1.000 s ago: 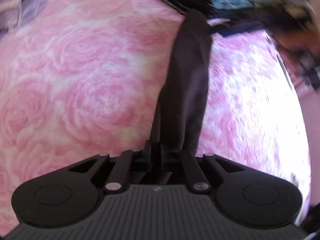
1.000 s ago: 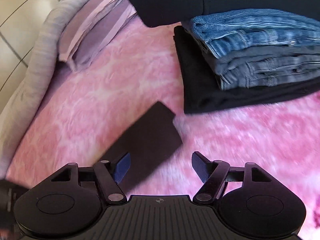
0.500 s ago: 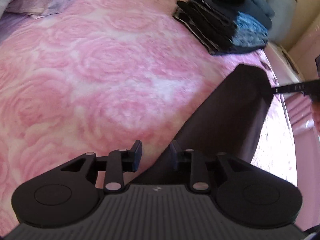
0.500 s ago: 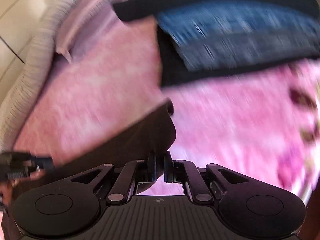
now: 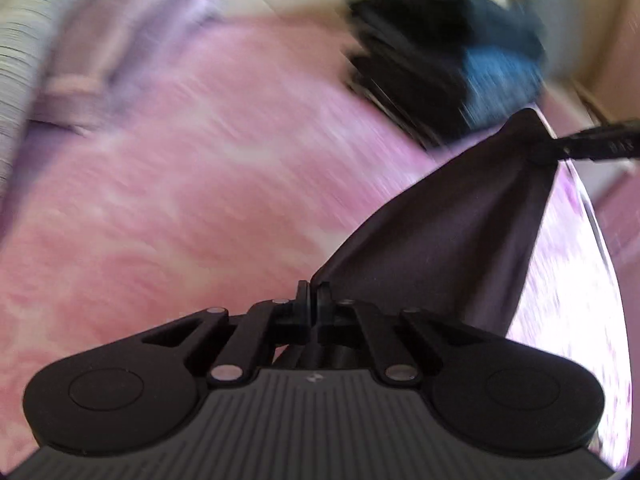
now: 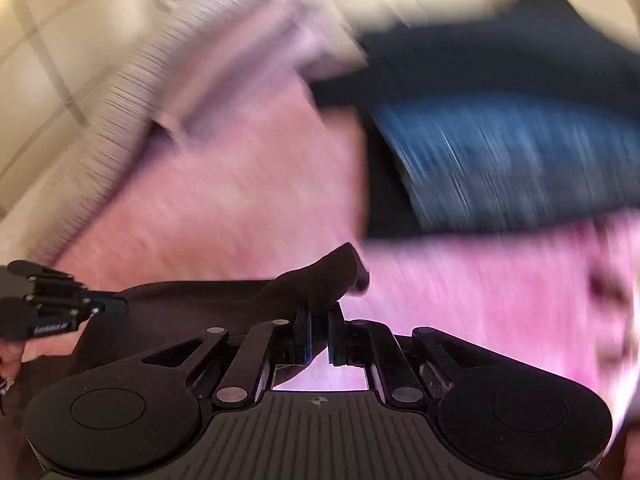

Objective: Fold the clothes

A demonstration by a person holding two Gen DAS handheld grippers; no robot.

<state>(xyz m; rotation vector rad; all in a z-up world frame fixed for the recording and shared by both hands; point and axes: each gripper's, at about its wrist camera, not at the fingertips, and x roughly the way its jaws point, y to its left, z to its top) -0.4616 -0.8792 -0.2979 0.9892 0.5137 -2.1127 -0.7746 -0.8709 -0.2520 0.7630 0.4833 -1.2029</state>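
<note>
Since half second ago, left gripper went from spread to clamped on corner of dark cloth. Right gripper pinches opposite corner. Cloth stretched between both, lifted above pink bedspread. Stack of folded clothes behind, blurred.

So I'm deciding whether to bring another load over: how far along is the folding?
Done: a folded stack with blue jeans and dark garments sits on the pink bedspread. In hand: a dark garment stretched between the left hand-held gripper and right hand-held gripper, both shut on it. Left: finishing its fold and stacking it. No other loose clothes are in view.
</note>
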